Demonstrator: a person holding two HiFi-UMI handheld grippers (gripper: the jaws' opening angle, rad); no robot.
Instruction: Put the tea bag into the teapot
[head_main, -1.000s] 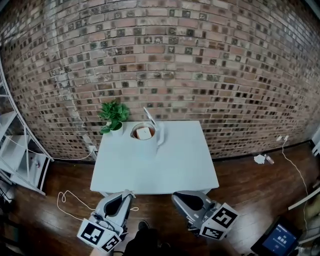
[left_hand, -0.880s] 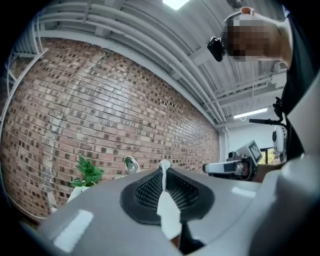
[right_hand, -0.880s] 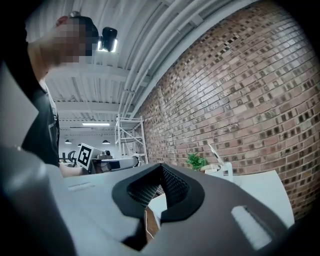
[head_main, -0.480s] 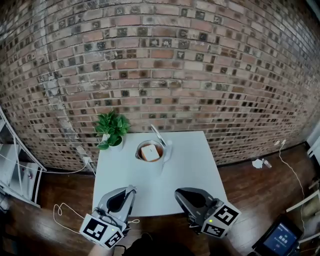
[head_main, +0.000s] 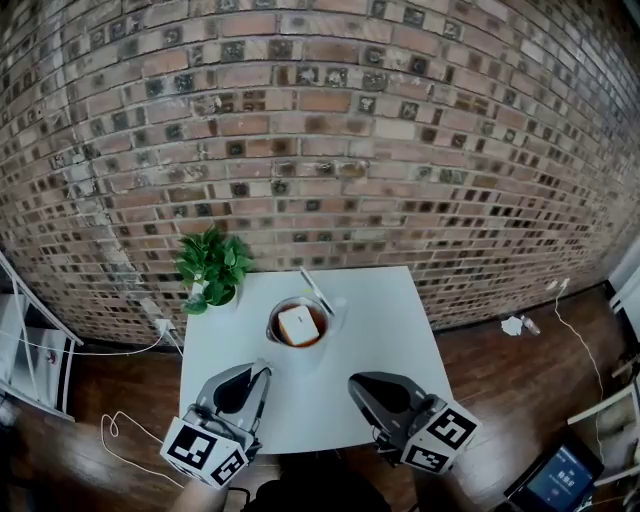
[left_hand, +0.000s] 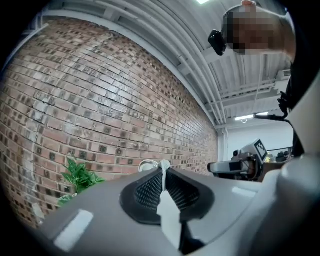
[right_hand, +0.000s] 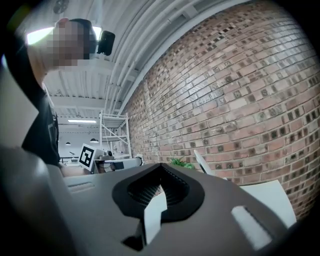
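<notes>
In the head view a round teapot (head_main: 297, 325) stands on the white table (head_main: 380, 330), its hinged lid (head_main: 318, 292) tipped up behind it. A pale square tea bag (head_main: 298, 324) lies inside the open pot. My left gripper (head_main: 262, 371) hovers over the table's near left part, jaws shut and empty, pointing toward the pot. At the near right, my right gripper (head_main: 354, 382) is likewise shut with nothing in it. The pot's rim (left_hand: 145, 165) peeks just past the left gripper (left_hand: 162, 165). From the right gripper (right_hand: 160, 167) the raised lid (right_hand: 202, 162) shows.
A small potted plant (head_main: 210, 265) sits at the table's far left corner, next to the brick wall (head_main: 320, 150). White shelving (head_main: 20, 330) stands at the left. A cable (head_main: 130, 435) lies on the wooden floor.
The view has closed in on the table. Both grippers, earlier short of its near edge, now reach over it, closer to the teapot. Both stayed shut.
</notes>
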